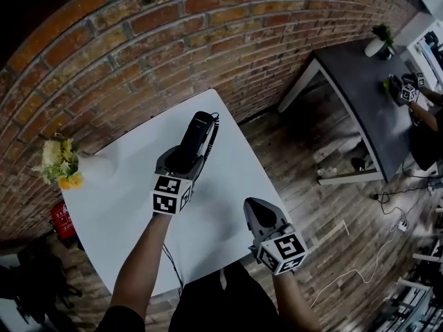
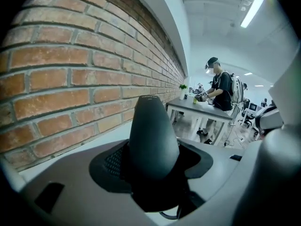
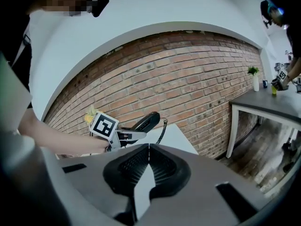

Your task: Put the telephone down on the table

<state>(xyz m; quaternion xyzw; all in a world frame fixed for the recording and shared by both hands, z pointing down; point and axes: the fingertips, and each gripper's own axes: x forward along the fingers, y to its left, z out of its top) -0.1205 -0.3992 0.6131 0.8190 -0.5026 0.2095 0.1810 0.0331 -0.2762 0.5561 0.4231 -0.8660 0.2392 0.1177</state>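
One risk: the left gripper (image 1: 191,155), clamped on the phone (image 1: 199,131) over the bench (image 1: 118,209), could release early and drop it, while the right gripper (image 1: 255,206), jaws together, idles empty.

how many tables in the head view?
2. A white table at centre, by the brick wall, and a dark table at upper right. More may be hidden in the cluttered right edge.
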